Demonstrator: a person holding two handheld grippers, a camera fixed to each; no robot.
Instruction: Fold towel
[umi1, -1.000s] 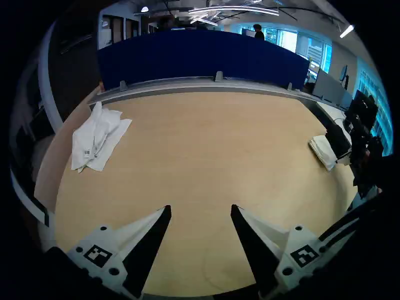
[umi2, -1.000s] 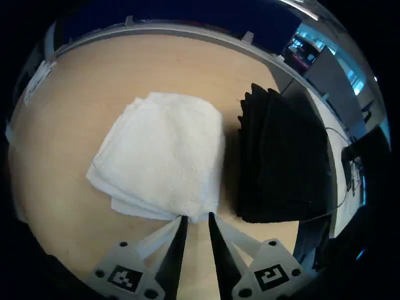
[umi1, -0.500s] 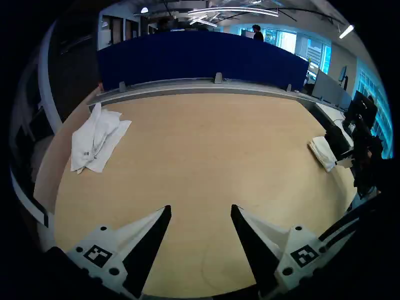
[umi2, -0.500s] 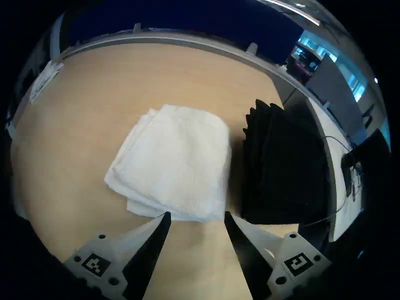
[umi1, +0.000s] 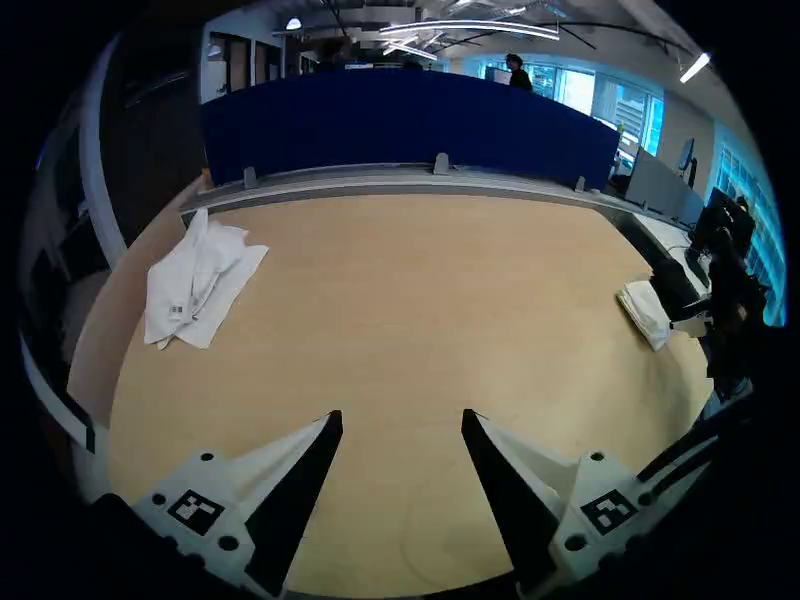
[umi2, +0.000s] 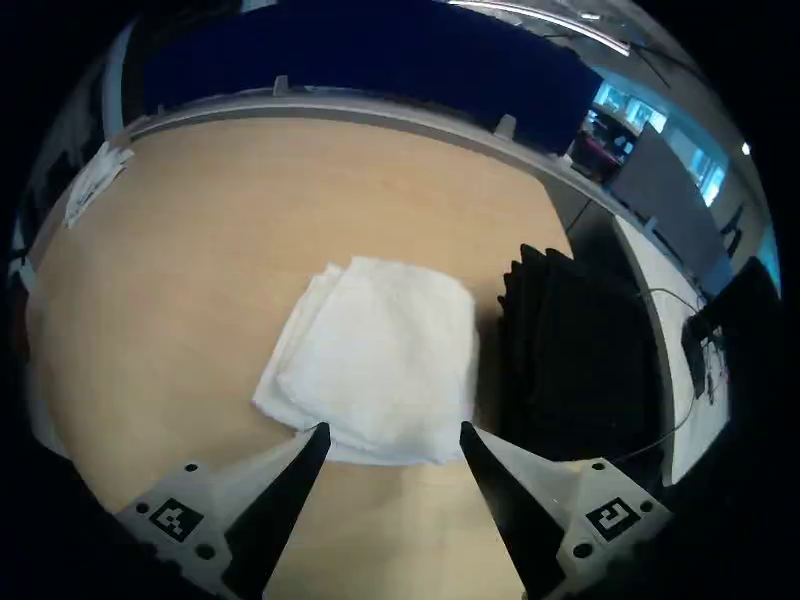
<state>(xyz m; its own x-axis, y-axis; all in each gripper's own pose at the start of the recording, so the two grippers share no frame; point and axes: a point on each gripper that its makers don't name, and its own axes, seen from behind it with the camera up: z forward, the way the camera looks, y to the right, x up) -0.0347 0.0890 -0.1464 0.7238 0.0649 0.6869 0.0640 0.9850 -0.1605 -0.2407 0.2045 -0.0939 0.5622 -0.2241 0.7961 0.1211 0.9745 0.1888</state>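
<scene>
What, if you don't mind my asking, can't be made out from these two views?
- Right gripper view: the folded towel's near corners sit behind the right gripper's fingertips; contact unclear.
- Right gripper view: the black stack is too dark to identify, its right side lost at the image edge.
- Left gripper view: the loose towel's tag is too small to make out.

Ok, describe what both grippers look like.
The left gripper and right gripper look alike: two tapered white fingers each, black on the inner faces, with a square black-and-white marker and small dark holes near each base.
</scene>
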